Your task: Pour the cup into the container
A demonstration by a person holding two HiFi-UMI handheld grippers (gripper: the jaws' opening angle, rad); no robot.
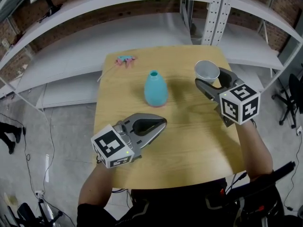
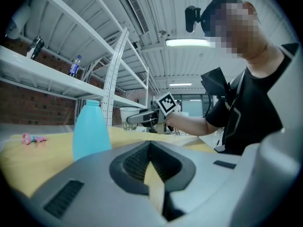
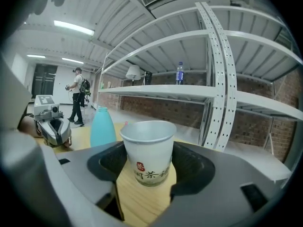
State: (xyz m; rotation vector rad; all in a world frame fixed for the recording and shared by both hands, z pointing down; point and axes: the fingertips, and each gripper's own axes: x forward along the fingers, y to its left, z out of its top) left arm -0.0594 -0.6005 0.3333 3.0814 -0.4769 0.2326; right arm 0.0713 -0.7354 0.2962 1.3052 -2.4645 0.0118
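A white paper cup (image 1: 207, 70) with red and dark print (image 3: 148, 150) stands upright between the jaws of my right gripper (image 1: 210, 76), which is shut on it at the table's far right. The light blue bottle-shaped container (image 1: 155, 89) stands upright mid-table, to the left of the cup and apart from it. My left gripper (image 1: 164, 121) hovers near the front left of the table, shut with nothing in it, pointing toward the container (image 2: 91, 129). From the left gripper view the cup (image 2: 129, 116) shows beyond the container, in the other gripper.
The wooden table (image 1: 189, 141) is small. A pink and teal small item (image 1: 126, 59) lies at its far left corner. White metal shelving with an upright post (image 1: 218, 13) rises just behind the table. A person (image 3: 77, 96) stands far off.
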